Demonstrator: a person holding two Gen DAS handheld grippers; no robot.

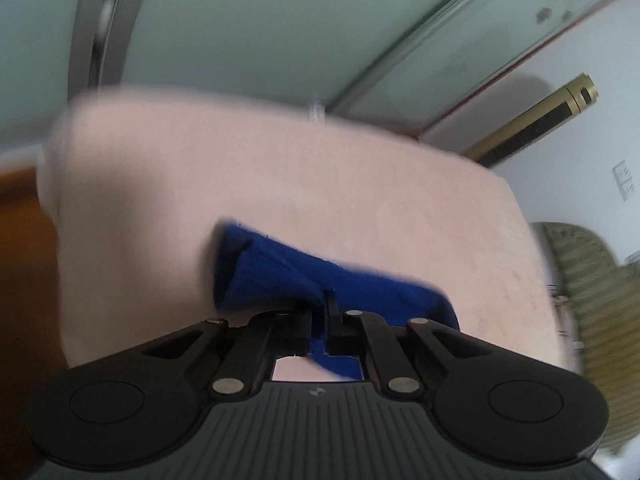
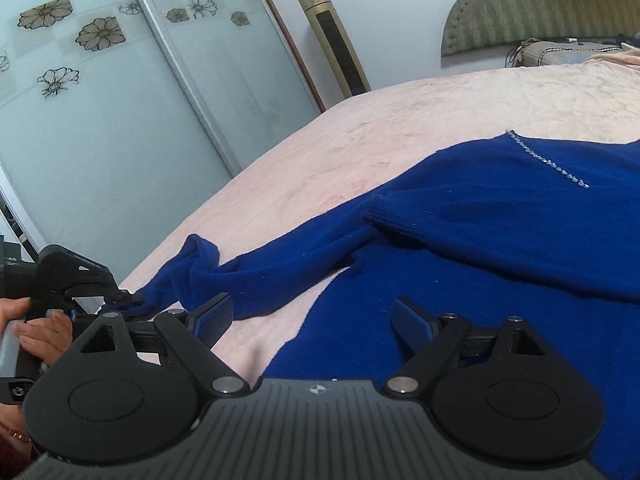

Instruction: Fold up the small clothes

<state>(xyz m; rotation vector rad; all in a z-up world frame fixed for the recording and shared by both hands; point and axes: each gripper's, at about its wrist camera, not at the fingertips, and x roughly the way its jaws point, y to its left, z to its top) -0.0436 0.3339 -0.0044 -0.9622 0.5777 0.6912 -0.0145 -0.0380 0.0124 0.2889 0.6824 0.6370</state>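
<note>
A pink bed (image 2: 400,128) carries the blue sweater (image 2: 500,248) — its sleeve end pinched in the downward-tilted left gripper (image 1: 319,322). The right gripper (image 2: 312,320) hangs spread over the hem.

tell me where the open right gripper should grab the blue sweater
Probably the folded sleeve's ribbed cuff on the blue sweater. It lies raised on the body just ahead of the right gripper, so come from the near side, one jaw sliding under that edge.

A pale pink bedspread (image 2: 440,112) fills the foreground. At ten o'clock stand frosted sliding doors (image 2: 92,92) printed with flowers; at twelve, a gold tower fan (image 2: 332,36); at two, a green padded headboard (image 2: 540,8).
</note>
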